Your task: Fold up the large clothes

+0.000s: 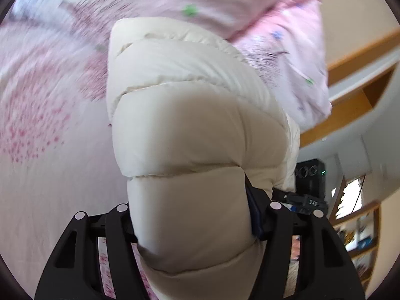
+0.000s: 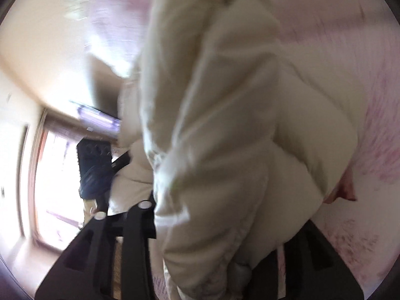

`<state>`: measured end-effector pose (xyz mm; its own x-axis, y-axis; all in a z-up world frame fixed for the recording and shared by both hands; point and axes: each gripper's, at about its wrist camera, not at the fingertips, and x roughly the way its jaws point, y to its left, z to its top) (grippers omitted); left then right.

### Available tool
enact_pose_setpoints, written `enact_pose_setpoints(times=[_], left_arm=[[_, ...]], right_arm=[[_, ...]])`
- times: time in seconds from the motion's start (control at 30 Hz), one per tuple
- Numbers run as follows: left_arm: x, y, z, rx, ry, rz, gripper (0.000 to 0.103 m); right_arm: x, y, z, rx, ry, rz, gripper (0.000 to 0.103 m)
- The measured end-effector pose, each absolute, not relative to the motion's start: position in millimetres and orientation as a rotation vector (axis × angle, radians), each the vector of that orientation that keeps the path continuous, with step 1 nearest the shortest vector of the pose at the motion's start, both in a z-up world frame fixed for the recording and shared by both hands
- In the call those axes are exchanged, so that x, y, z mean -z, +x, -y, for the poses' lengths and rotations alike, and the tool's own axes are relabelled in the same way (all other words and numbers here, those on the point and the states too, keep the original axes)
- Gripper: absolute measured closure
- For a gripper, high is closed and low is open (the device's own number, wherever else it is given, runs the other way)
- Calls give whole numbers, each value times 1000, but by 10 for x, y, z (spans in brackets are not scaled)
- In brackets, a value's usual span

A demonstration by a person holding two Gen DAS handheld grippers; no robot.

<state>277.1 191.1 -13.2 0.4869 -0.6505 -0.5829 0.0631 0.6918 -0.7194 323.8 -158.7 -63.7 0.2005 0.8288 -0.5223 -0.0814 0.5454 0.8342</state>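
Gripping the cream puffer jacket (image 1: 195, 115), left claw (image 1: 192, 215) and right claw (image 2: 220, 227) clamp its padding.

Pink floral bedding (image 1: 37, 115), cream walls (image 2: 45, 47), wooden shelving (image 1: 360, 95), bright wood-framed window (image 2: 52, 175)

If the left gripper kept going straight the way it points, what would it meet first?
The cream puffer jacket it already clamps: the left gripper has the padding bulging ahead between its fingers. Beyond that lies the pink floral bedding, though motion blur leaves depth unclear.
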Motion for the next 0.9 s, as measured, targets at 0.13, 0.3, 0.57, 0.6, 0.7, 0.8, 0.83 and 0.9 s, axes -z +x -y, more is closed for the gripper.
enact_pose_setpoints(times=[0.13,0.3,0.57,0.6,0.7,0.8,0.83,0.9], left_arm=[[151,2801,-1907,451,-663,-980,33],[-127,2733,-1921,374,-572,-931,25],[-674,1863,-1615,239,-217,-647,13],[-691,1781,-1506,232,-170,-629,12],[-653,1621,-1254,243,-98,-613,11],[-529,1540,-1080,246,-27,-627,11],[-467,1553,-993,241,13,-643,11],[-346,1568,-908,235,58,-677,11]], right_arm=[[666,3175,1653,-649,756,-1224,39],[336,2921,1853,-467,639,-1133,28],[-343,1777,1463,-377,191,-769,46],[-340,1708,1264,-391,162,-769,49],[-136,1684,865,-415,101,-813,54],[47,1596,778,-388,65,-868,54],[78,1559,735,-373,56,-889,54],[222,1650,832,-359,63,-941,54]])
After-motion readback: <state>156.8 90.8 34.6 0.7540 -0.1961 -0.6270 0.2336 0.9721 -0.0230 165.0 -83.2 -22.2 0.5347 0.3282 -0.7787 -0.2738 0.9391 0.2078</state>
